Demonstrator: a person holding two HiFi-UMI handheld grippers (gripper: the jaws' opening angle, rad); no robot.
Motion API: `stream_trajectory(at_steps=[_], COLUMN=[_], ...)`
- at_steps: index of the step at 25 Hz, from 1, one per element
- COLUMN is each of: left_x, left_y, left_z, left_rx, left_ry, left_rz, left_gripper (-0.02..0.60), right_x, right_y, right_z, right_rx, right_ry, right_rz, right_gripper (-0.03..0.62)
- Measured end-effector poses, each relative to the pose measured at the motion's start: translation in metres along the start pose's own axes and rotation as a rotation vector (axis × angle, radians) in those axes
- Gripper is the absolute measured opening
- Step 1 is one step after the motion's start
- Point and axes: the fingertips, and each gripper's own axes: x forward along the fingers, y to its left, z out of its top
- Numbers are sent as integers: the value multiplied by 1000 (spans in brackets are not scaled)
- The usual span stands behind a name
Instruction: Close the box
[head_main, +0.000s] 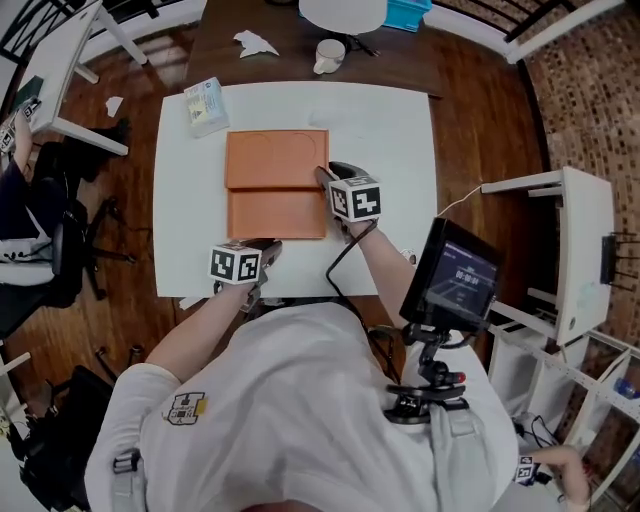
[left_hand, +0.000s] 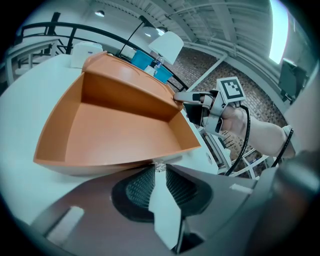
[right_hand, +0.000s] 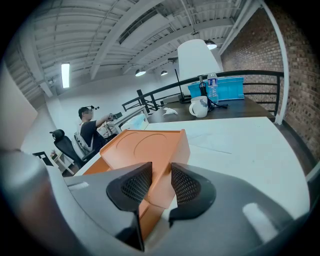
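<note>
Right gripper view: right gripper (right_hand: 161, 169) pinches the lid (right_hand: 142, 145) edge to fold it; left gripper (left_hand: 160, 169), barely parted, seems to brace the box (left_hand: 120, 135).

A loft-style office, with brick wall (right_hand: 295, 70), swivel chair (right_hand: 64, 147) and white desk (head_main: 62, 75).

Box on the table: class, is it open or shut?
Open: the lid lies back behind the base, whose bare inside shows in the left gripper view.

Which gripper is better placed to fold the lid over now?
The right gripper: its fingers straddle the lid edge. The left gripper sits at the base near wall, far from the lid.
</note>
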Motion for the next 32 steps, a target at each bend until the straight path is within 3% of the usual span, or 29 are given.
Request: stream_trajectory(at_steps=[23,32], left_x=[13,20], left_y=[9,22], left_z=[29,67], left_rx=[-13,5], left_ry=[-15,-40], left_rz=[-18,-5], left_gripper=[64,64], right_x=[-1,-1], right_y=[-2,-2], right_z=[0,0], right_rx=[16,23], right_ry=[-2,6], right_rz=[11,7], right_gripper=[118,118])
